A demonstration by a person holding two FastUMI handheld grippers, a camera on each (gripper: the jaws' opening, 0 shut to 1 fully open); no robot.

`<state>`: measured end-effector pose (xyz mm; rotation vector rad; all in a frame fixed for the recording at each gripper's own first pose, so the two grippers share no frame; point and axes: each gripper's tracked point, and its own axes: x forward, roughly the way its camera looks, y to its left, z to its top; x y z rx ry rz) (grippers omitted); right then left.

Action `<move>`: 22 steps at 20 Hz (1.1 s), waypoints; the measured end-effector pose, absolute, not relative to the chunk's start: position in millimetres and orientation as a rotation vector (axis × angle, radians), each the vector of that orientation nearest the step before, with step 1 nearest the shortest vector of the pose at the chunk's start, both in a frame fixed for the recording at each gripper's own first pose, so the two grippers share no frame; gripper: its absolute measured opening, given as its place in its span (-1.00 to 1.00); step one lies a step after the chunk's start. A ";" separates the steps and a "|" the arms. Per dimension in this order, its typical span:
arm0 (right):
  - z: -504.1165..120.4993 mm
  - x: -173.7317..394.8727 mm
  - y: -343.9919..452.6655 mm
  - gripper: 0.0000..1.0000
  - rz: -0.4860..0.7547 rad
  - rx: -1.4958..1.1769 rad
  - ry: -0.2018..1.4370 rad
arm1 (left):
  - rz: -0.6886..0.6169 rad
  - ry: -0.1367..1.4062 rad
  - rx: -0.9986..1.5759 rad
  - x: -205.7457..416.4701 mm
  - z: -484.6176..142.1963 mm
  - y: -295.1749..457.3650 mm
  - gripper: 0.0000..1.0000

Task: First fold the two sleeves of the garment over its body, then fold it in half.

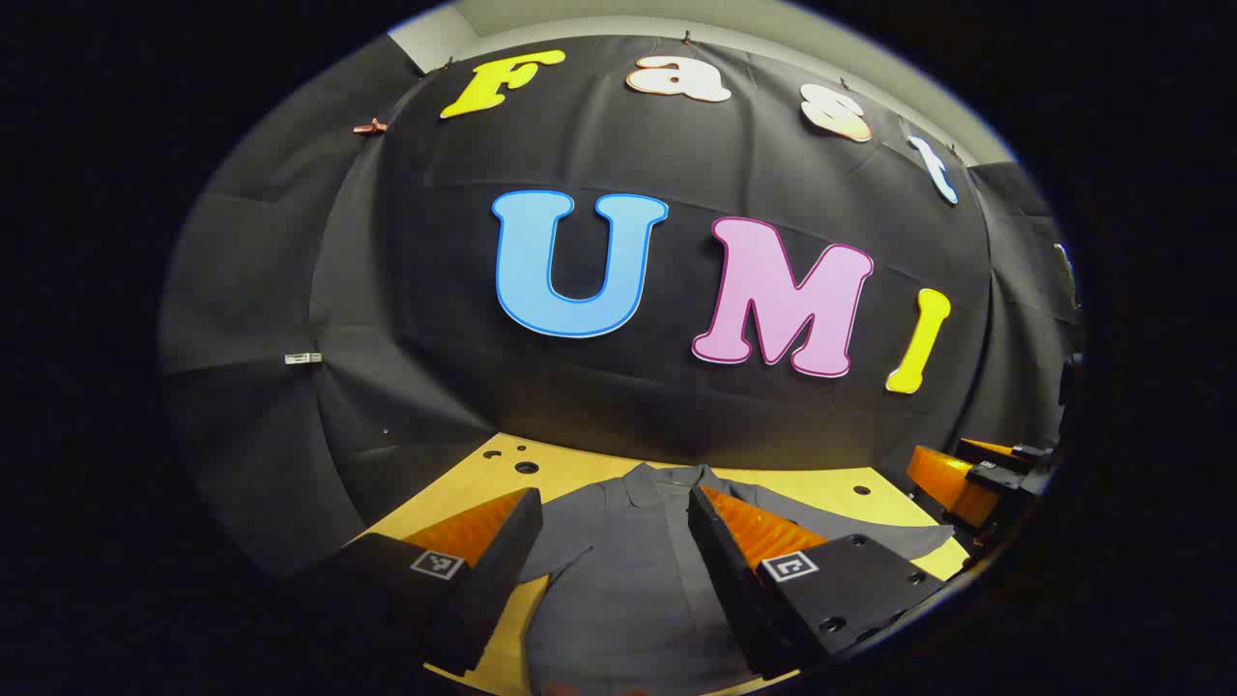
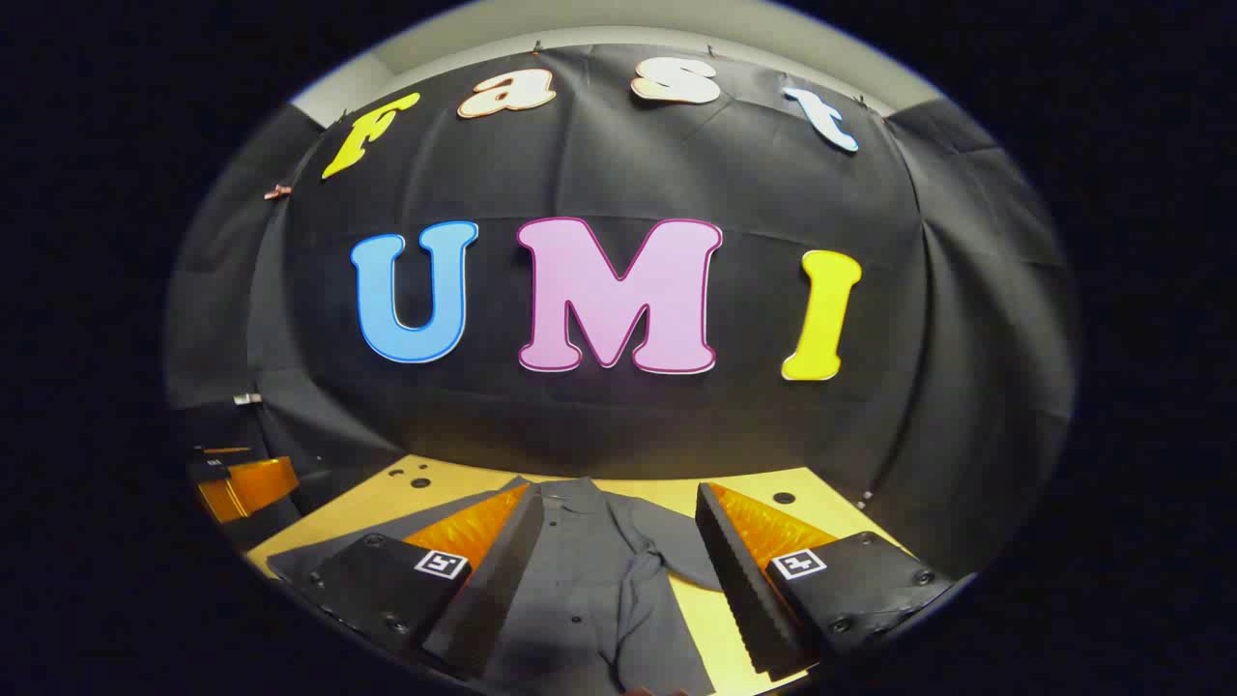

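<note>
Your left tool [image 1: 611, 541] hung released above the grey garment [image 1: 628, 570], which lay flat on the yellow tabletop [image 1: 580, 469] — collar toward the booth wall, buttons up. Your right tool [image 2: 614, 541] was released too (nothing between its fingers), over the garment's body — one sleeve [image 2: 676, 556] lay across the tabletop.

Setting: a purpose-built recording booth, not a home. Black cloth [image 2: 618, 174], hung from clips, forms the back and side walls, with a pale room wall [image 2: 599, 24] visible above it. The yellow table [image 1: 580, 469] has drilled holes in its surface, like a lab workbench.
</note>
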<state>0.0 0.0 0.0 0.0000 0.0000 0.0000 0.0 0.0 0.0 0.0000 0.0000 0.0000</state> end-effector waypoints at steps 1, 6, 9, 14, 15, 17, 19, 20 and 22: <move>-3.6 5.9 -3.4 0.95 0.009 0.004 0.009 | 0.020 -0.005 0.003 4.6 -0.3 0.5 0.92; -19.7 23.8 -30.4 0.96 -0.009 -0.007 0.021 | 0.002 -0.009 -0.014 23.4 -0.7 -21.9 0.92; -20.0 25.2 -40.9 0.96 -0.030 0.000 0.023 | 0.014 -0.011 0.028 36.4 0.1 -23.9 0.92; -29.6 35.5 -58.7 0.96 -0.061 0.000 0.039 | -0.038 -0.014 0.081 43.0 -0.5 -41.0 0.92; -31.4 37.5 -60.9 0.95 -0.061 0.003 0.047 | -0.042 -0.010 0.080 41.8 -2.7 -42.8 0.84; -35.1 41.3 -68.0 0.96 -0.070 0.006 0.058 | -0.045 -0.001 0.069 40.0 -6.7 -45.4 0.92; -41.1 48.2 -78.3 0.96 -0.087 0.010 0.074 | -0.042 0.019 0.059 39.8 -12.5 -46.1 0.92; -44.9 49.5 -84.6 0.96 -0.097 0.011 0.084 | -0.035 0.030 0.056 39.6 -14.8 -45.3 0.92; -57.9 53.8 -99.9 0.94 -0.130 0.011 0.130 | -0.017 0.048 0.053 39.5 -21.0 -41.7 0.92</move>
